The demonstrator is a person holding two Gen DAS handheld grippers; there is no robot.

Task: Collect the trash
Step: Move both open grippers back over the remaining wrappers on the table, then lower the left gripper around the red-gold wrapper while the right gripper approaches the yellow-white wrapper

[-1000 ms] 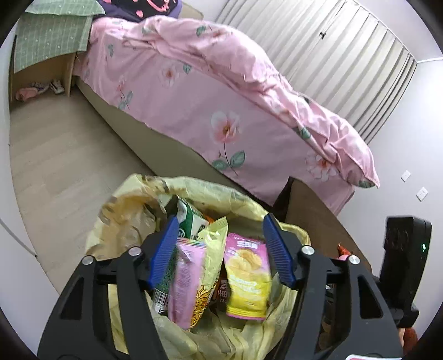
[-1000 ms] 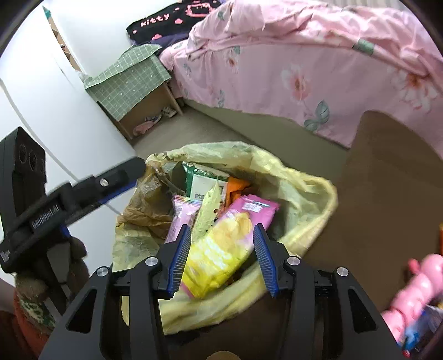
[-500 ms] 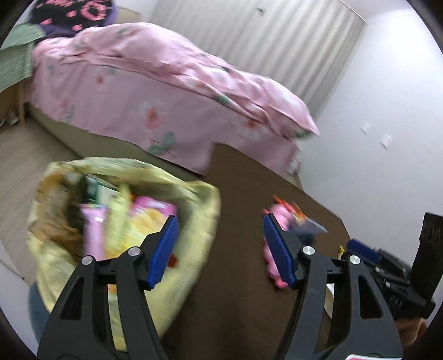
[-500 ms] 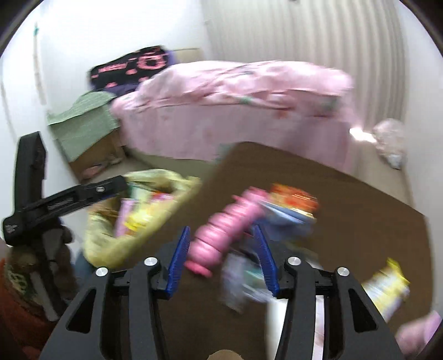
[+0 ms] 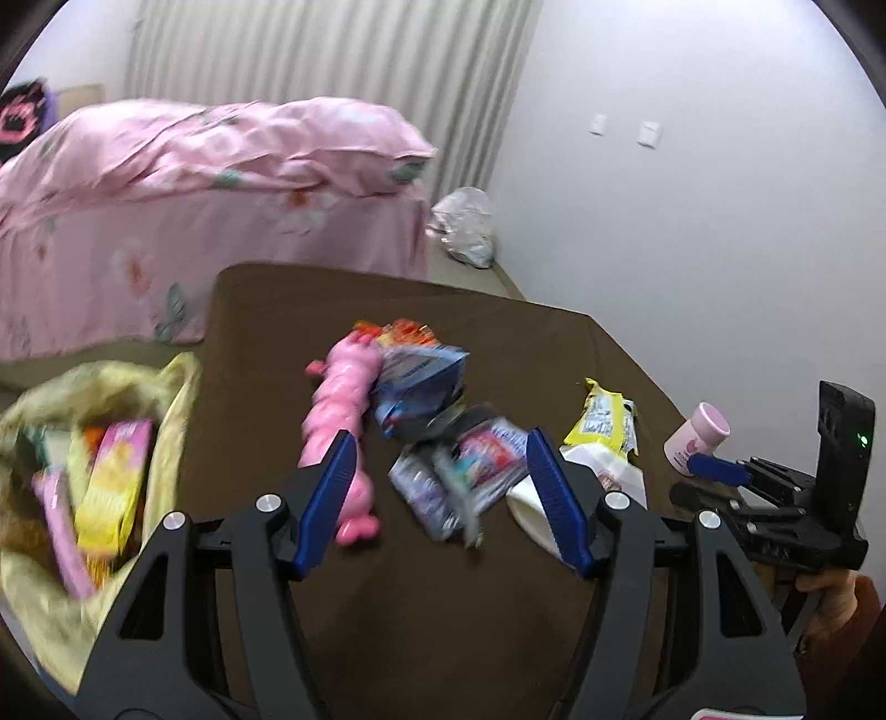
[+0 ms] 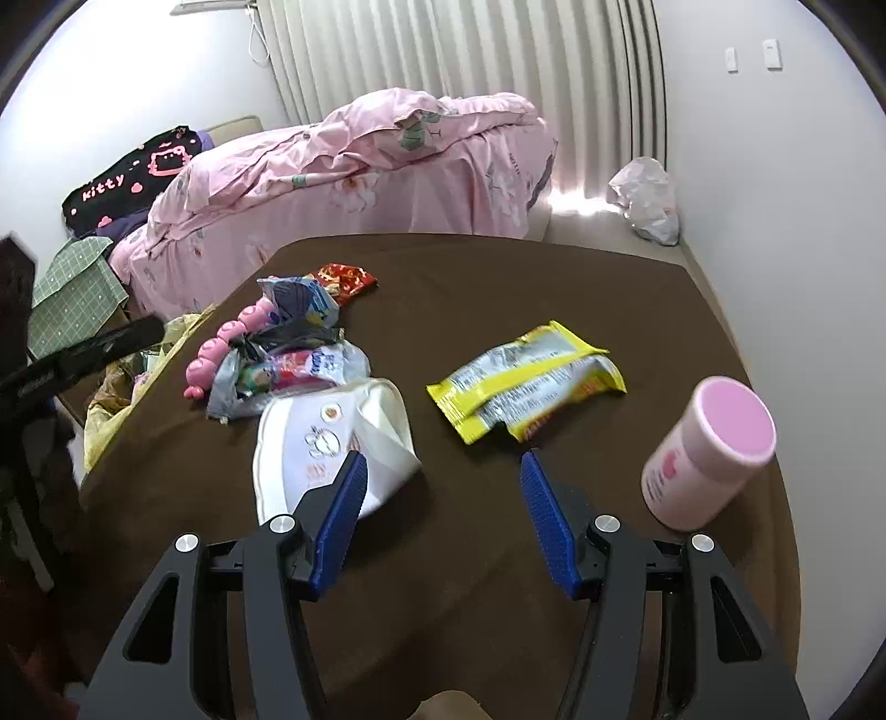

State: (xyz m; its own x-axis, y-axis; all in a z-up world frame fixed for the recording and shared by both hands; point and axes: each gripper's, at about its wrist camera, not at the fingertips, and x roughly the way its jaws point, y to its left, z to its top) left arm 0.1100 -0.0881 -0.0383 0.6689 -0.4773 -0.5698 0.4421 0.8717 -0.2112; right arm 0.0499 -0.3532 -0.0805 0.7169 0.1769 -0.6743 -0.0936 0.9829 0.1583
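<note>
Both my tools hang over the brown table (image 6: pixel 498 581), pointing down at the litter on it. My left hand-held gripper (image 5: pixel 443 493) has its jaws spread with nothing pinched; through the gap I see a blurred heap of crumpled wrappers (image 5: pixel 465 465) lying on the cloth. Just left of that heap lies a pink bumpy toy (image 5: pixel 338 421), and beyond it a blue packet (image 5: pixel 421 382) with an orange packet (image 5: pixel 404 332) behind.

My right hand-held gripper (image 6: pixel 440 512) is opening, its jaws spreading with only bare cloth between them. Its left blue pad sits in front of the near edge of a white pouch (image 6: pixel 321 443); whether it touches, I cannot tell. A yellow wrapper (image 6: pixel 526 382) lies flat just beyond the gap, apart from both pads. To the right stands a pink-lidded white tub (image 6: pixel 703 454), upright in this view.

The trash bag (image 5: pixel 166 399), pale yellow, sits open off the table's left edge, already holding several snack packets (image 5: pixel 111 476). In the left view my right hand (image 5: pixel 830 587) grips its tool at the far right edge.

Behind the table is a bed (image 6: pixel 360 166) with a pink floral cover, pleated curtains (image 6: pixel 470 50), and a clear plastic bag (image 6: pixel 648 199) on the floor by the wall.
</note>
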